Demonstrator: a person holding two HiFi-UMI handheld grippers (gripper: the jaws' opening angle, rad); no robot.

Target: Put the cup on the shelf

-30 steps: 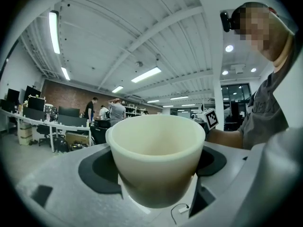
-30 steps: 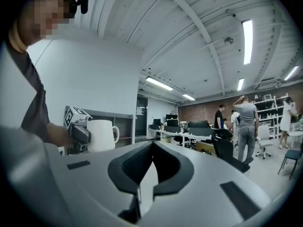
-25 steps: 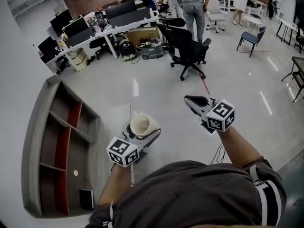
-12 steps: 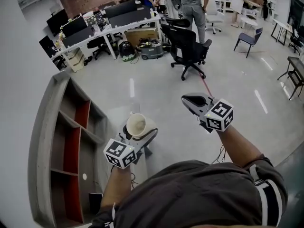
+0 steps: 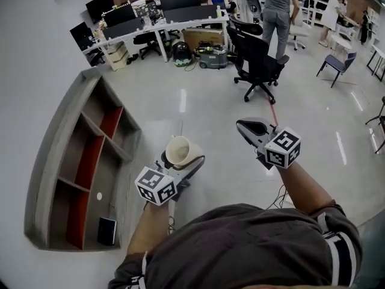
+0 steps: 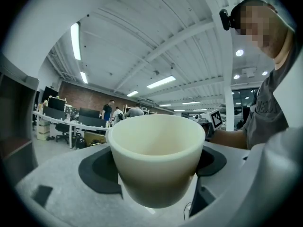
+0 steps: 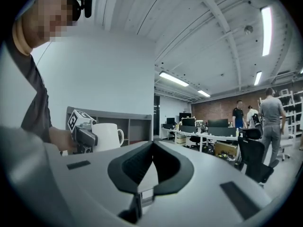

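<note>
Glossy grey floor (image 5: 204, 104); white desks (image 5: 162, 30) along the top, black chair (image 5: 260, 65) upper right, brick wall (image 6: 78, 96), strip lights (image 6: 75, 40) overhead.

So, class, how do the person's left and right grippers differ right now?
The left gripper has its tongs shut on a cream handled cup; the right gripper has its tongs shut on nothing. The left gripper is nearer the grey open shelf unit; the right gripper is farther from it. Both carry black-and-white marker cubes.

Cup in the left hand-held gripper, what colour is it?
The cup is plain cream white, with no pattern. It shows best in the left gripper view.
</note>
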